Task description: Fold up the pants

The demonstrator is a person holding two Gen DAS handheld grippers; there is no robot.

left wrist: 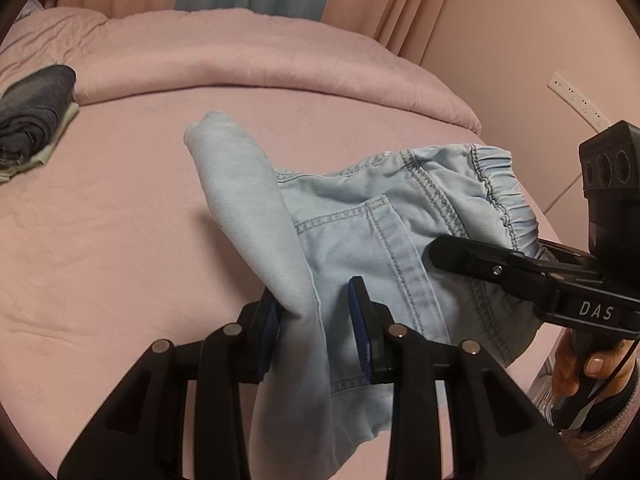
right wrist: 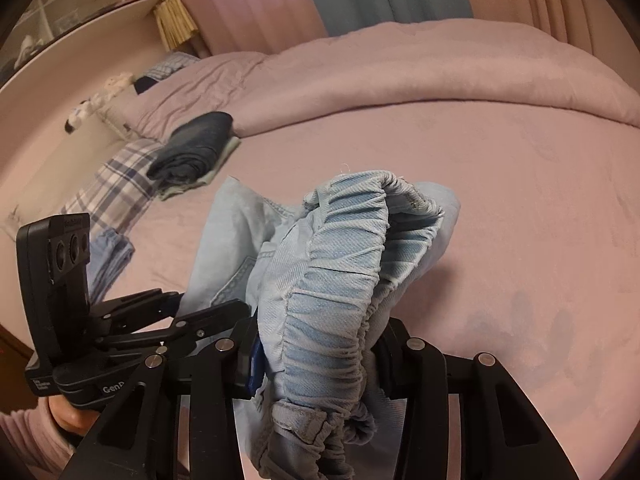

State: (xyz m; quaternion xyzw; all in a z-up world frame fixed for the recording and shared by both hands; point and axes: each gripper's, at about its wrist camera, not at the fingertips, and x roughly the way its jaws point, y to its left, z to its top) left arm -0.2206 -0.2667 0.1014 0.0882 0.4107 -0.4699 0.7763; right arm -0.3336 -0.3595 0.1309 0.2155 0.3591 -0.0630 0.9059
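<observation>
1. Pink bed point(left wrist: 120, 208) fills most of both views; its flat, bare middle is the likely work surface, which I judge is why the folding is done over it, with the thick quilt point(left wrist: 260, 52) pushed back toward the curtains.
2. Pale blue denim pants point(left wrist: 360, 216) hang bunched above the bed, held up between both claws, not lying flat; one rolled leg end sticks up toward the quilt, and the gathered waistband point(right wrist: 332, 264) arches to the right.
3. A dark folded garment point(right wrist: 192, 144) sits on lighter folded cloth near the quilt's left end, well apart from the pants, probably set aside as finished.
4. The left claw point(left wrist: 316, 320) has a fold of leg fabric running between its blue pads point(left wrist: 270, 320); the left pad touches the cloth, but a gap shows on the other side, so the claw looks partly spread and a firm pinch cannot be confirmed.
5. The right claw point(right wrist: 316, 356) has the waistband heaped between its fingers; the cloth hides the tips, so whether it clamps cannot be told, though the lifted waistband suggests a hold.
</observation>
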